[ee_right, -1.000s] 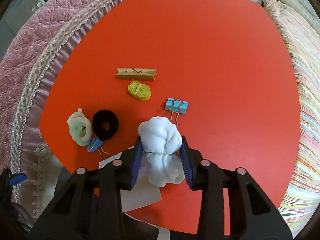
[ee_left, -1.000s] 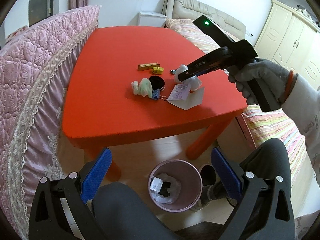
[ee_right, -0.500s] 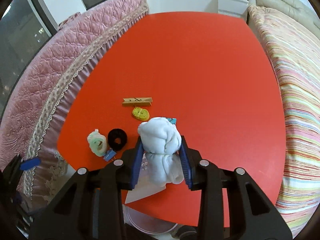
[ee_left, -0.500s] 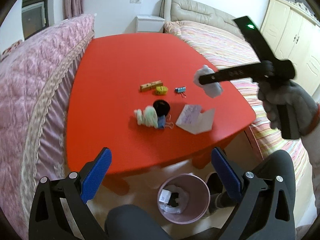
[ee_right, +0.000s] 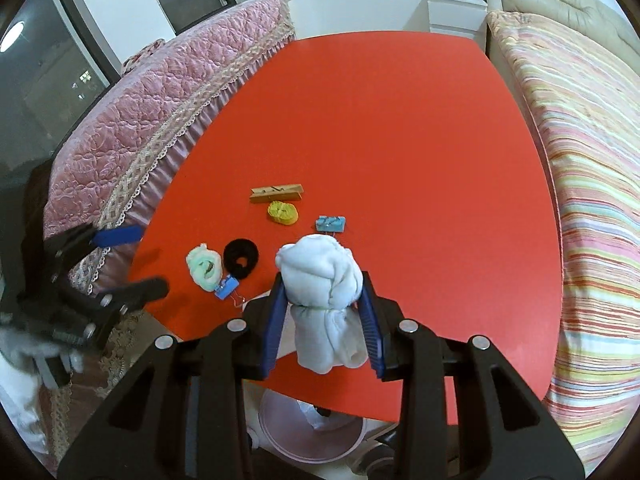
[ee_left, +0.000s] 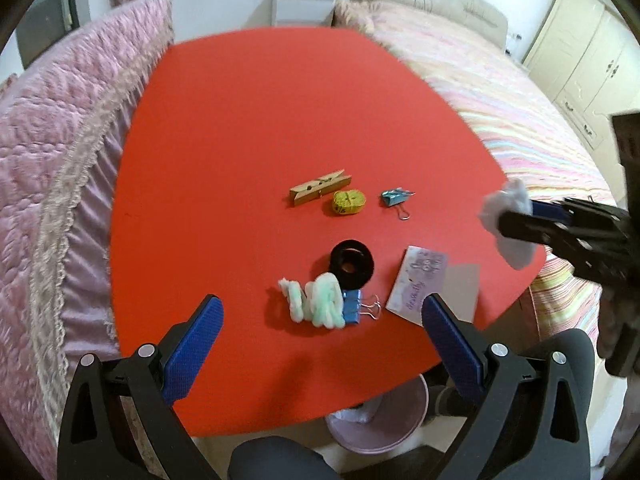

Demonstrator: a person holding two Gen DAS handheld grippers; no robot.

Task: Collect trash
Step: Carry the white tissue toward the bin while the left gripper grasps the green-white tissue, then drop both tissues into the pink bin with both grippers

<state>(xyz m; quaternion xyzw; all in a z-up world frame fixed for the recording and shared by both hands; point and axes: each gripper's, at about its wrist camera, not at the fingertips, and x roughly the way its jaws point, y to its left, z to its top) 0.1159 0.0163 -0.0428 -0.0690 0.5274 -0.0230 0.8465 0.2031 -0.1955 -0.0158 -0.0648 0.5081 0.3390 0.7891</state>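
Observation:
My right gripper (ee_right: pixel 325 312) is shut on a crumpled white tissue (ee_right: pixel 322 280) and holds it in the air above the near edge of the red table (ee_right: pixel 380 120). It also shows at the right of the left wrist view (ee_left: pixel 516 220), with the tissue (ee_left: pixel 508 204). My left gripper (ee_left: pixel 320 332) is open and empty, above the table's near edge, just short of a green-white fluffy wad (ee_left: pixel 316 300). A folded paper card (ee_left: pixel 432 284) lies to the wad's right. The pink trash bin (ee_left: pixel 376 424) stands on the floor under the table's edge, partly hidden.
On the table lie a black hair tie (ee_left: pixel 352 262), a blue binder clip (ee_left: pixel 354 308), a wooden clothespin (ee_left: pixel 318 192), a yellow lump (ee_left: pixel 349 201) and a second binder clip (ee_left: pixel 394 199). A pink quilted bed (ee_left: pixel 52 152) is left, a striped bed (ee_left: pixel 532 136) right.
My right gripper has lifted the tissue off the table and drawn it back toward the near right edge. My left gripper has risen and moved forward over the table's near edge.

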